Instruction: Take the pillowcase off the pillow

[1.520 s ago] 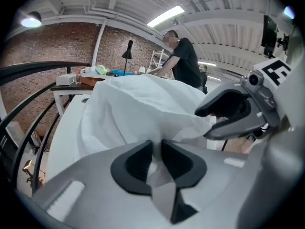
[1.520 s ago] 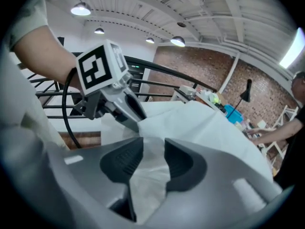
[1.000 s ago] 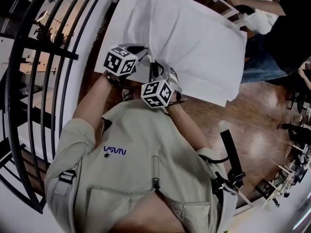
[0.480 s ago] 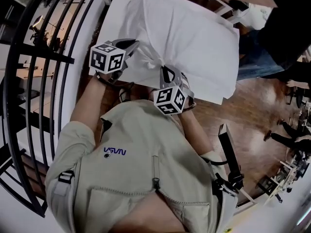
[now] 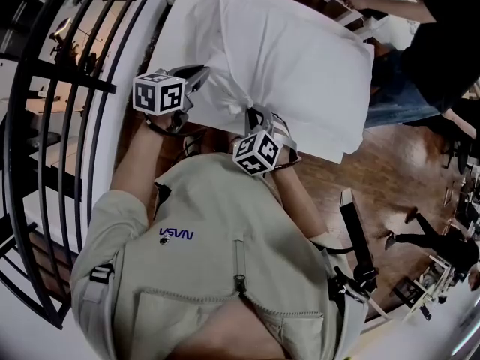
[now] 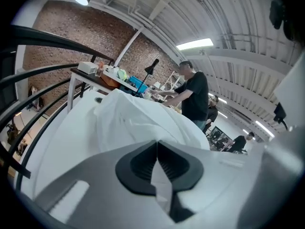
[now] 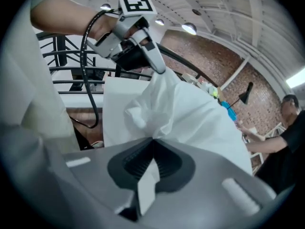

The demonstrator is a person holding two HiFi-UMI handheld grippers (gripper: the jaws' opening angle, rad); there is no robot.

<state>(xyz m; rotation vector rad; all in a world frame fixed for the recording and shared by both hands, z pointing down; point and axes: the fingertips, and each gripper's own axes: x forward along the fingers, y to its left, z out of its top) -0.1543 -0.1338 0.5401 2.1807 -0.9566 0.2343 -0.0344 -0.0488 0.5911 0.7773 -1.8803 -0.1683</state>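
**Wood floor, white counter: both tongs bite the pillowcase's near edge**

Wood floor [image 5: 390,163] frames the head view. The white counter [image 5: 176,21] carries the pillowcase [image 5: 300,58], plump with the pillow inside it, so nothing is stripped yet. Left tongs [image 5: 199,73] and right tongs [image 5: 252,114] sit close together at the near edge, and the cloth gathers into a tight bunch between them. Other people [image 5: 442,43] are busy at the far right, well apart from the action.

Over to the left gripper view: jaws clenched, with a thin white strip of the cloth pinched between the pads. Beyond them the case swells away towards a black railing [image 6: 47,36], a brick wall [image 6: 109,37] and a person in black [image 6: 193,97].

Right gripper view now, and it's the same story. The jaws are pressed together on a fold of the white fabric, and crumpled cloth rises right off the tips. The left tongs show above, clamped on the neighbouring fold.

My read: this is the grip-and-open step, with both holds set at what looks like the case's mouth. The next move calls for drawing the cloth back off the filling. Likely one hold pulls while the other anchors or regrips the pillow itself. Whether either bite has caught the pillow too, I cannot tell. Thin fabric slipping out of the pads is the risk.
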